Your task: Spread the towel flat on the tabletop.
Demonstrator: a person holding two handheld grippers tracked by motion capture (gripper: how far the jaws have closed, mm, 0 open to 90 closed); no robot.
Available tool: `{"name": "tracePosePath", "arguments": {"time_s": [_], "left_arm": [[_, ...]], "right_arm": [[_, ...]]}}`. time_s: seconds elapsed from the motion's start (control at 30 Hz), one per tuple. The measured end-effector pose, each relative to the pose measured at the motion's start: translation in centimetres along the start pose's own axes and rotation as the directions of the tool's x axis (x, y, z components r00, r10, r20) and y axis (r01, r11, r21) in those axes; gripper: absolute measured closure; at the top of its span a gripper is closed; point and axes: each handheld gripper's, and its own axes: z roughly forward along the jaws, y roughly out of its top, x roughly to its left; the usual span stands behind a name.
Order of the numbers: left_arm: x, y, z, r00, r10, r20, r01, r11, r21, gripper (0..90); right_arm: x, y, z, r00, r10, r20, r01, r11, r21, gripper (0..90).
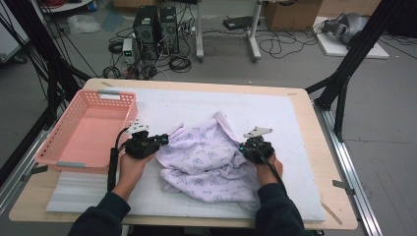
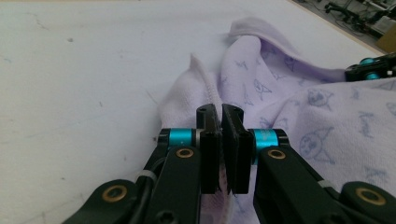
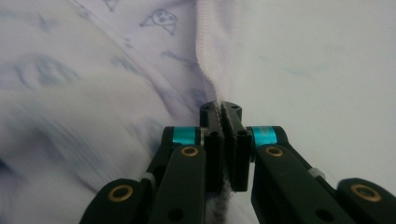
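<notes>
A pale lilac garment [image 1: 206, 157] printed with small blue figures lies crumpled on the white mat [image 1: 275, 113] in the middle of the table. My left gripper [image 1: 163, 140] pinches its left hem; in the left gripper view the jaws [image 2: 220, 112] are shut on the ribbed edge of the cloth [image 2: 280, 93]. At the garment's right side my right gripper [image 1: 243, 147] holds the other hem. The right gripper view has the jaws [image 3: 222, 108] shut on a stitched edge of the garment [image 3: 140, 56]. The right gripper [image 2: 371, 67] also shows far off in the left gripper view.
A pink plastic basket [image 1: 64, 142] sits at the table's left, right beside my left hand. Bare white mat lies beyond the garment. Black frame legs [image 1: 344, 73], computer towers [image 1: 155, 27] and cables stand on the floor behind the table.
</notes>
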Motion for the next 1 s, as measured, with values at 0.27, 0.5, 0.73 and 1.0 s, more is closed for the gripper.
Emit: {"name": "tracePosePath", "arguments": {"time_s": [0.27,0.5,0.73,1.0], "left_arm": [[-2.2,-1.8,0.9,0.9938,-0.021,0.110,0.014,0.9979,0.064,84.5],[-1.9,-0.5,1.6,0.9951,-0.084,0.052,0.081,0.9954,0.050,53.1],[-2.4,2.9,4.1,0.9996,0.003,0.028,-0.004,0.9994,0.034,44.8],[-3.2,4.4,9.7,0.9994,0.028,-0.020,-0.025,0.9888,0.147,43.9]], "right_arm": [[-1.3,-4.3,-5.1,0.9980,0.063,0.001,-0.063,0.997,0.047,87.4],[-1.0,-6.0,-7.2,0.9984,0.055,0.008,-0.056,0.998,0.040,75.4],[-1.0,-6.1,-7.4,0.9972,0.070,0.026,-0.068,0.995,-0.077,60.0],[-1.5,-6.4,-7.1,0.9932,0.113,0.028,-0.110,0.988,-0.107,53.9]]}}
